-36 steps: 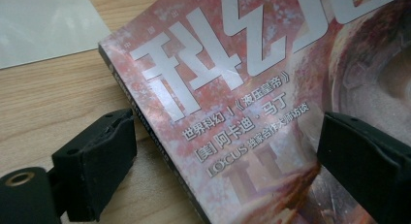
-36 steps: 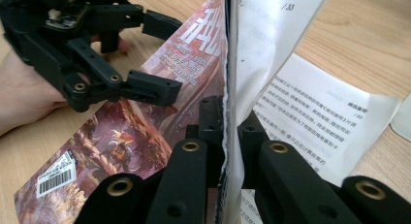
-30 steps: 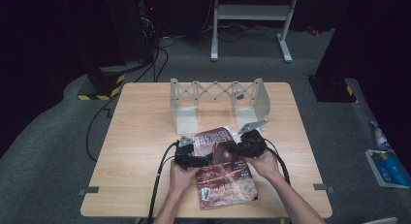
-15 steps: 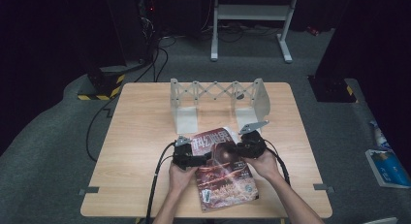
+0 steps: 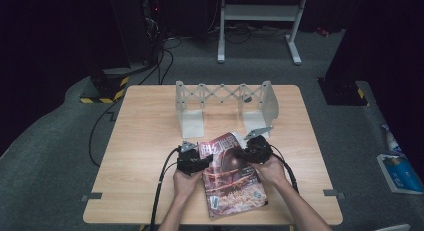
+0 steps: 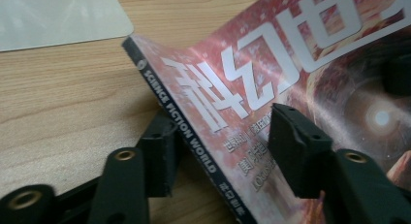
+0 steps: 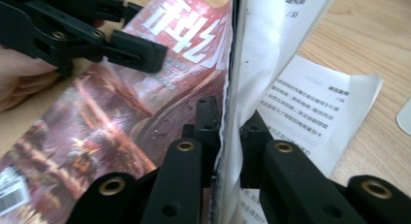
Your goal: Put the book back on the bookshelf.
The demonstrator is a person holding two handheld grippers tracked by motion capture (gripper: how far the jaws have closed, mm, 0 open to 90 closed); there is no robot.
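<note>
Gripping magazine [image 5: 232,178]: right gripper [image 7: 228,136] pinches page edge; left gripper [image 6: 220,151], jaws just closing, straddles spine unpinched. Next: clamp spine, lift toward rack [image 5: 190,98].

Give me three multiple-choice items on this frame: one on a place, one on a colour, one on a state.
1. Where does the grey expanding rack stand?
A. on the table's far half, beyond the magazine
B. on the floor
C. on top of the magazine

2. What colour dominates the magazine cover?
A. green
B. red
C. blue

3. What does the right gripper do?
A. rests apart from the magazine
B. holds the rack
C. clamps the magazine's open edge

Answers:
1 A, the high view shows it behind the magazine on the table.
2 B, the cover is red with white characters.
3 C, the right gripper view shows pages pinched between its jaws.
</note>
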